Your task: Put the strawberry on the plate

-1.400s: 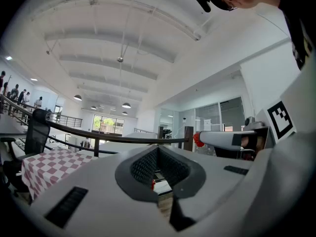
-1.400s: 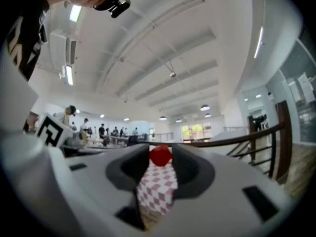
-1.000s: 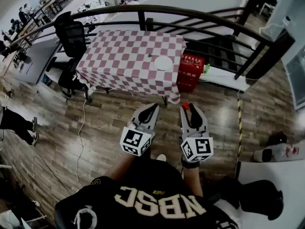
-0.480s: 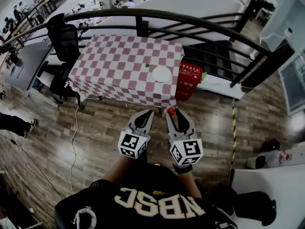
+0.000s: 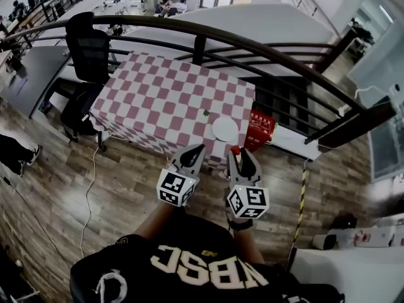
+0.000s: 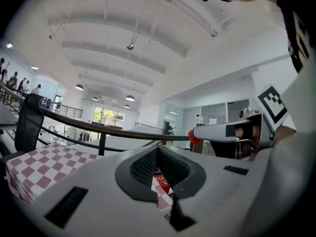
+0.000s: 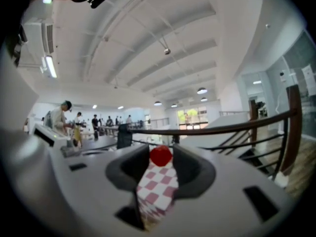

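A small red strawberry (image 5: 235, 149) sits pinched at the tip of my right gripper (image 5: 236, 151), which is shut on it; in the right gripper view the strawberry (image 7: 160, 155) fills the gap between the pads. The white plate (image 5: 225, 130) lies near the right front corner of the table with the red-and-white checked cloth (image 5: 158, 100), just beyond both grippers. My left gripper (image 5: 197, 149) is held beside the right one over the wooden floor, its jaws together with nothing in them. In the left gripper view the right gripper (image 6: 217, 131) shows with the strawberry (image 6: 193, 134) at its tip.
A dark curved railing (image 5: 265, 49) runs behind the table. A black office chair (image 5: 88, 43) stands at the table's left, a red box (image 5: 261, 125) at its right end. A small dark object (image 5: 206, 112) lies on the cloth. A cable (image 5: 88, 188) trails across the floor.
Both grippers have travelled forward together towards the table, which now lies much closer. The strawberry has stayed in the right gripper throughout.
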A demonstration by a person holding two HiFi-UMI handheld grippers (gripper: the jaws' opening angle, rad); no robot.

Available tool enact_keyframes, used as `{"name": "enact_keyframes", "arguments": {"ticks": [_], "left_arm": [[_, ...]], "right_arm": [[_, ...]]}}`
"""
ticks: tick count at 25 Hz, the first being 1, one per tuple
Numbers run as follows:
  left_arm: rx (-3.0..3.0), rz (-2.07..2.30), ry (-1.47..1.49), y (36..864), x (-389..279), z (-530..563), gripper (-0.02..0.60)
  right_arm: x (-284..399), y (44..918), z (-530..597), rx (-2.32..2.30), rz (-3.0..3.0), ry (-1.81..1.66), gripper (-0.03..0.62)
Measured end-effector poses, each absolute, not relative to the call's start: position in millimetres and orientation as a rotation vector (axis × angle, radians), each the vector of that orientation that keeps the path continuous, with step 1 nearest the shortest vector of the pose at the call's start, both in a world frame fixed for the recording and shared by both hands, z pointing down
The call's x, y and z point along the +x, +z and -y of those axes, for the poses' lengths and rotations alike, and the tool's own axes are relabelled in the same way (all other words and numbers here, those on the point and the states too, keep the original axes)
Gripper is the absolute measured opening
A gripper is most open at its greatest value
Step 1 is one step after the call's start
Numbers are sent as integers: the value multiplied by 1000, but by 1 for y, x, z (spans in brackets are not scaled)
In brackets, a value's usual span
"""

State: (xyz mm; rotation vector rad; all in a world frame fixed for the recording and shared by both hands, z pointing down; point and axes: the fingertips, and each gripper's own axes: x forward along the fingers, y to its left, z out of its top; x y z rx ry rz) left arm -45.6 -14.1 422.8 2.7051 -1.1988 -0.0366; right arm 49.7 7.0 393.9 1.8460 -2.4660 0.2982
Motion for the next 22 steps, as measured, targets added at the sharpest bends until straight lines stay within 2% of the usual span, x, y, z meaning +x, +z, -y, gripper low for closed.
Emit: {"name": "enact_keyframes", "arguments": {"ticks": [9,22], "left_arm": [[2707,1075,64,453,-77,91,12],[2665,954,76,493,-37,134,12]], "right_arm": [[33,438,56,1939,2315,405,149],[76,485,102,1969,2193,486,149]]}}
